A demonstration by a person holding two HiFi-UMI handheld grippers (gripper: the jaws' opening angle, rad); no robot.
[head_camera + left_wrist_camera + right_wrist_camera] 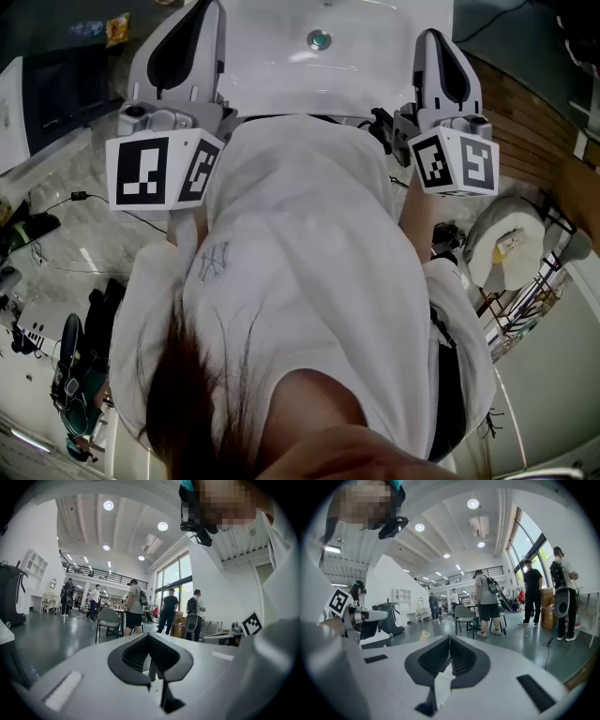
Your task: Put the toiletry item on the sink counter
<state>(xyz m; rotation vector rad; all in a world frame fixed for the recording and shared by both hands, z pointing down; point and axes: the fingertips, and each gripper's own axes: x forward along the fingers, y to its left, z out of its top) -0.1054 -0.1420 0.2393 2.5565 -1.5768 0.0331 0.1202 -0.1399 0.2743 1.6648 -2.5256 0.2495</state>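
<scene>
The person wears a loose white shirt [309, 253] with a small grey sign [214, 262] stitched on it. Long dark hair [202, 394] lies on the shirt. The left tongs [149, 654] and the right tongs [449, 656] have smooth grey shells and black ribbed pads. The left cube [161, 171] and the right cube [455, 161] are white with black square marks.

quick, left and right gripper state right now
left gripper: closed, nothing between the jaws
right gripper: closed, nothing between the jaws
</scene>
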